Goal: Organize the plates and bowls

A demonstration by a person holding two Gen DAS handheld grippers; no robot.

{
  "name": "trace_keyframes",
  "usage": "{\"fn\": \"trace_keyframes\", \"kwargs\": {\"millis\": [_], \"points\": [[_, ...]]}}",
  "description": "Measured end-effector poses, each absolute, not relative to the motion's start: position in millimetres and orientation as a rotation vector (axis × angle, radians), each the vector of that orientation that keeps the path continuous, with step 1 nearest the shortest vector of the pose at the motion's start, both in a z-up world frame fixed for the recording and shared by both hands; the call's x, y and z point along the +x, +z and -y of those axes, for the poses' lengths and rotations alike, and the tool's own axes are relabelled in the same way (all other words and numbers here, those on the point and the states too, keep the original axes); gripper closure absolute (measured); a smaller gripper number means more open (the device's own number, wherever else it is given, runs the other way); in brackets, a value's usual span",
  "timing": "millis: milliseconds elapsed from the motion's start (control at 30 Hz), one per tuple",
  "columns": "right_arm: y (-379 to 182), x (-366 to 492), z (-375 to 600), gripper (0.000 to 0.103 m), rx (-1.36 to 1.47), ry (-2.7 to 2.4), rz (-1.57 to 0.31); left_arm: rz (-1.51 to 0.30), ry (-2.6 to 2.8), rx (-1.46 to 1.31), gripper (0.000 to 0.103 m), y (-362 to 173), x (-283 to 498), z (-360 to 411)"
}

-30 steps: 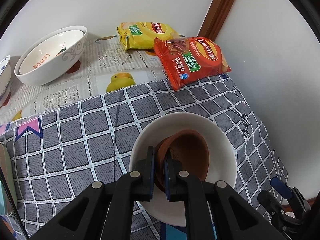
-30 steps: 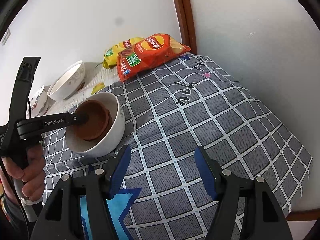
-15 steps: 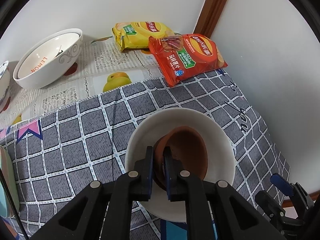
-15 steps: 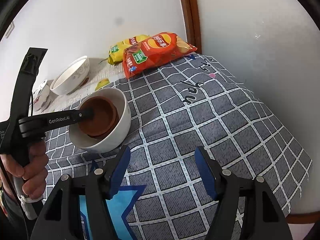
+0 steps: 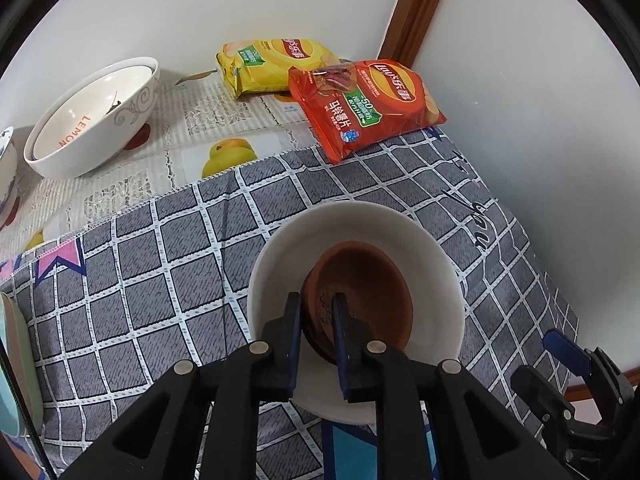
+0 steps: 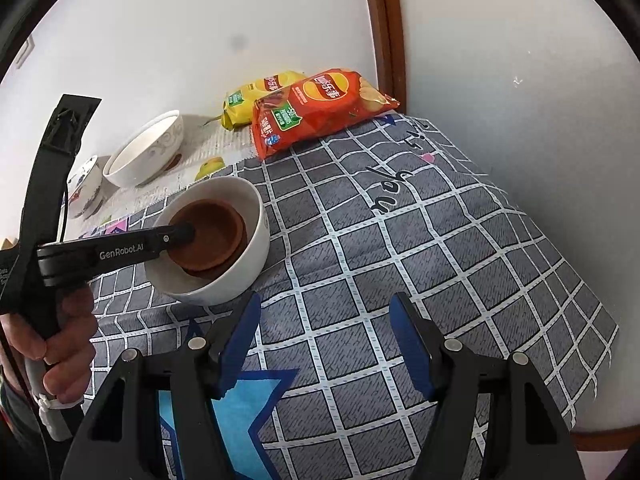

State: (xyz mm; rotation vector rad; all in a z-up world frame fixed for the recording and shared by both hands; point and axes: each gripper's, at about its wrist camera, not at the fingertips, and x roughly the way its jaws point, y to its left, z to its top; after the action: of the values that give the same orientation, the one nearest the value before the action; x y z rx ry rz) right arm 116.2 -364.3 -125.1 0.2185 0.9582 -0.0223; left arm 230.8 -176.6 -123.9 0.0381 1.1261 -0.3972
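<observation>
— Any writing to read here?
— "LEMON" in orange letters inside the white ceramic bowl (image 5: 86, 120) at the back. "GenRobot.AI" in white on the black left gripper (image 6: 188, 236).
— And the crisp packets?
— "50" on the green label of the red crisp bag (image 5: 368, 108).

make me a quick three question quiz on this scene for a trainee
1. True or false: the brown clay bowl sits inside the plain white ceramic bowl.
2. Which chip bag lies partly on the grey checked cloth? A yellow, B red.
3. Fill in: the right gripper holds ____.

Key
1. true
2. B, the red chip bag
3. nothing; its jaws stand open above the cloth
</observation>
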Motion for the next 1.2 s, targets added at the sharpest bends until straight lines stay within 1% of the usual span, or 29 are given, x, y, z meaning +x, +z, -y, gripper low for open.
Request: {"fn": "trace_keyframes", "kwargs": {"millis": [267,400,467,533,600,667,733,800,1200], "points": [[-118,127,358,0.037,0.162,-0.059,-0.962,-1.094,-0.4,0.02,0.088,-108,228,169],[-114,134,349,0.037,0.113,-0.07,-0.971,-1.077,-0.392,0.009,0.084,-100,228,161],[-112,137,344,0.037,0.101,-0.061,-0.967,-1.074,-0.39,0.003,0.084,-98,229,158],[-111,140,340,0.037,0.102,-0.042,-0.958,-1.071,-0.386,-0.001,0.084,-96,229,154],[-110,143,337,0.037,0.108,-0.032,-0.954,-1.072,-0.379,-0.002,0.081,-96,229,150],[-111,146,335,0.038,0.12,-0.022,-0.947,-1.075,-0.371,-0.002,0.08,-97,230,147],[-112,149,336,0.039,0.145,-0.016,-0.945,-1.081,-0.361,-0.002,0.08,-99,231,143],[-114,152,336,0.043,0.17,-0.008,-0.954,-1.09,-0.35,-0.007,0.08,-102,233,139],[-131,175,336,0.05,0.266,0.012,-1.031,-1.119,-0.349,-0.025,0.08,-113,238,132]]}}
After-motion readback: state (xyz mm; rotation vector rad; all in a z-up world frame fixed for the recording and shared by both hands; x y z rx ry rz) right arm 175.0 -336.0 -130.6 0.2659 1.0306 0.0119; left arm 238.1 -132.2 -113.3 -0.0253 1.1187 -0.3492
